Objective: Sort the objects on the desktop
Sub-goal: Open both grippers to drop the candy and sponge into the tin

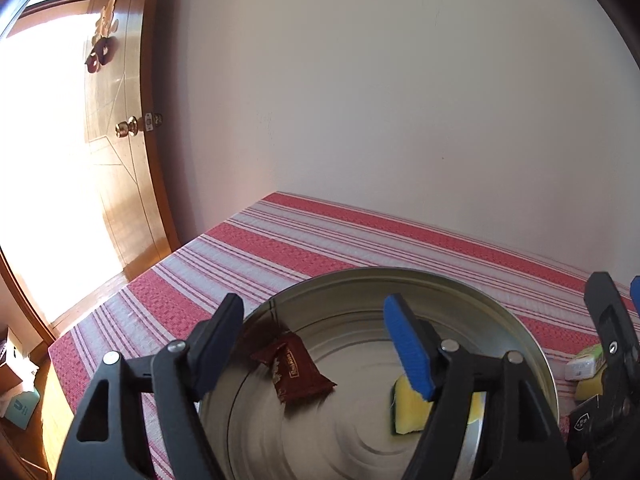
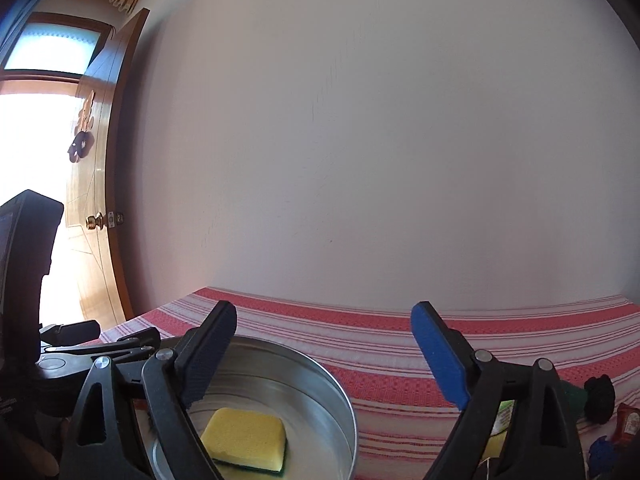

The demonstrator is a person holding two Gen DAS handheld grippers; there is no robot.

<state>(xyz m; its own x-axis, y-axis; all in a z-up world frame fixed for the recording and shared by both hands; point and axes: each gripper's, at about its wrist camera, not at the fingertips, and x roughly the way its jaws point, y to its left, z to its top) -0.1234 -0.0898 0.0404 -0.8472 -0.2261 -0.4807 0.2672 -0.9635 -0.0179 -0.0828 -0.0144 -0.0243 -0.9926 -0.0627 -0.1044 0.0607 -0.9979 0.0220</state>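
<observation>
A round metal bowl (image 1: 532, 344) stands on the red-and-white striped cloth (image 1: 304, 240). In it lie a brown snack packet (image 1: 298, 372) and a yellow sponge with a green underside (image 1: 408, 408). My left gripper (image 1: 314, 308) hovers over the bowl, open, its blue pads clear of the packet below. In the right wrist view the sponge (image 2: 244, 436) lies flat in the bowl (image 2: 344, 396). My right gripper (image 2: 325, 316) is open above the bowl's right side, with nothing between its fingers. It also shows at the right edge of the left wrist view (image 1: 622, 288).
Right of the bowl lie a white-and-green packet (image 1: 584, 364), a black packet (image 1: 584, 420), a black lump (image 2: 600, 396), a red sachet (image 2: 630, 424) and a blue object (image 2: 604, 452). A plain wall rises behind the table. A wooden door (image 1: 120, 184) stands at the left.
</observation>
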